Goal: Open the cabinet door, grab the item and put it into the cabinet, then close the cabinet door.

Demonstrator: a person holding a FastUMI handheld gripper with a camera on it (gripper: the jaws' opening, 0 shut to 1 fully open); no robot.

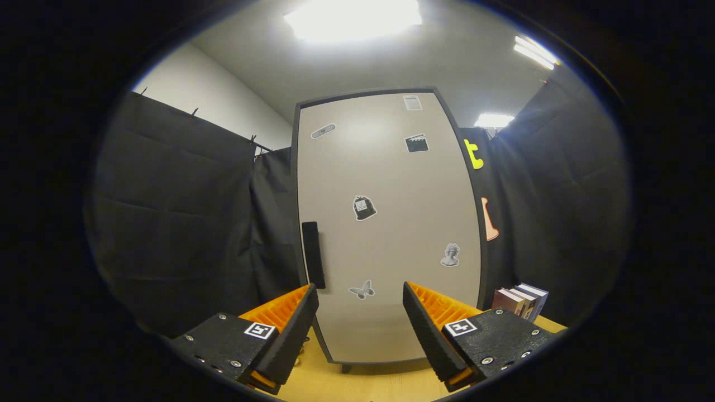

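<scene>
Black cloth walls a booth under bright ceiling lights, with a wooden table [357,385] below. On it stands the cabinet [385,223], door shut, its dark handle [313,254] at ten o'clock from the gripper [360,312], whose fingers stand apart on nothing. Books [519,301], probably the item, sit at two o'clock beside the cabinet. A pull off the narrow handle could slip, or drag the cabinet.

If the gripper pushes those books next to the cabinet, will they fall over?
Probably some would. The books stand upright on the wooden table right of the cabinet, already leaning a little, so a sideways push may topple them. They look stiff, likely heavy together. The open gripper holds nothing.
</scene>
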